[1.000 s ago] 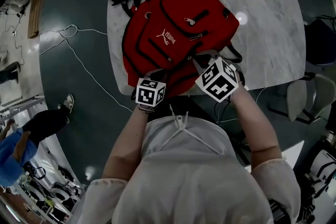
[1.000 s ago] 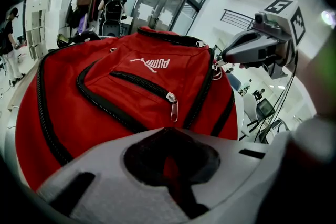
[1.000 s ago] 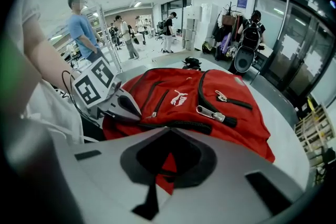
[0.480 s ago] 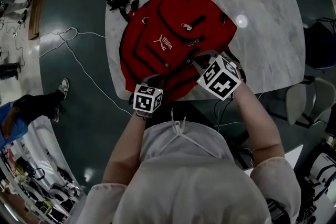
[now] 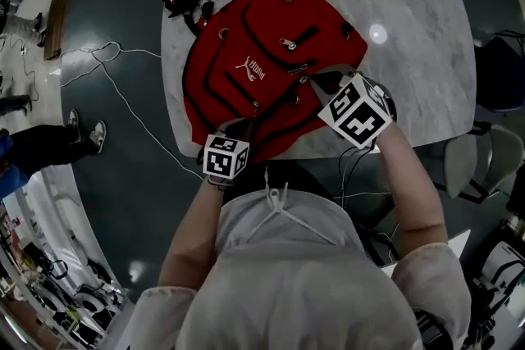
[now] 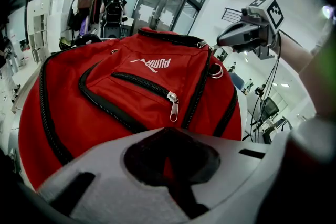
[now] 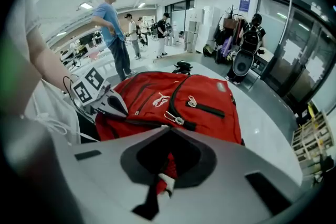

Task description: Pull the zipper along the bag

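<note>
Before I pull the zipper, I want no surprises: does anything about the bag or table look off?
Nothing looks damaged or spilled. The red backpack lies skewed across the table, its near end seemingly past the edge where the left gripper pinches it.

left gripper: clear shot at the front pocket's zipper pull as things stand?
Probably not yet. The pull hangs uncovered just ahead, but the left gripper is shut on the backpack and would have to let go first.
</note>
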